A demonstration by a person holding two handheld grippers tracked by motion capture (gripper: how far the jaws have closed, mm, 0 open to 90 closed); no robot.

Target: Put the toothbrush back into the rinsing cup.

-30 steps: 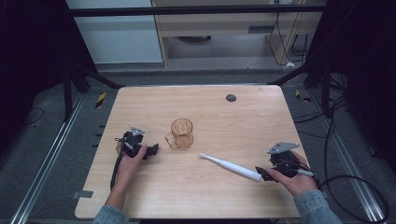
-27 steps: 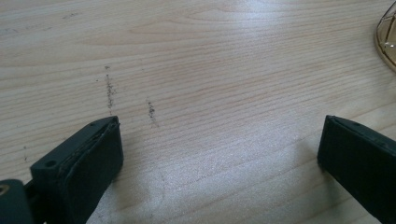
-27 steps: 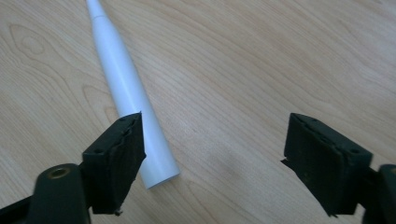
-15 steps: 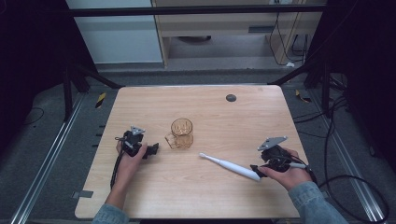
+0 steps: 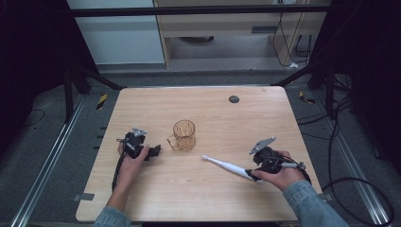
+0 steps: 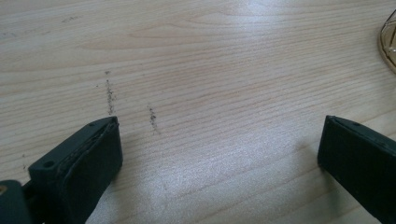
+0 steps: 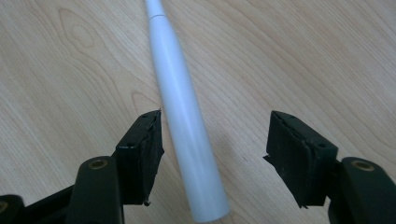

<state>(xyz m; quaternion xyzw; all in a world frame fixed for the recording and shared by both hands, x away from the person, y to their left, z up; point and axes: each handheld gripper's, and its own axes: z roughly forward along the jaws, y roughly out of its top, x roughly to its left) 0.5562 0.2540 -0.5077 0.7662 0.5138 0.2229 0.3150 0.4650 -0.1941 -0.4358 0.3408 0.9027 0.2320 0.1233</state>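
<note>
In the high view, the right gripper (image 5: 256,175) sits at the butt end of a white electric toothbrush (image 5: 227,165) that lies flat on the wooden table (image 5: 265,113), its head pointing towards an amber glass mug (image 5: 183,135) standing upright near the middle. The left gripper (image 5: 152,151) rests on the table just beside the mug's handle side, apart from it. A grip this far back on the handle could let the long front end droop or swing on lifting (most of the toothbrush's length lies ahead of the jaws), and that swing could clip the mug.

In the left gripper view, the jaws stand wide apart with nothing but bare wood between them; the mug's rim (image 6: 388,46) peeks in at the right edge. The risk here is small, though a nudge of this hand could push the mug.

In the right gripper view, the jaws have just been closing and the toothbrush handle (image 7: 187,140) lies between them, unclamped: the left pad (image 7: 148,154) is against or almost at it, the right pad (image 7: 292,151) well clear. Being off centre, the round handle could roll or be shoved sideways as the far pad comes in, so the grip may land skewed or slip off the smooth plastic.
</note>
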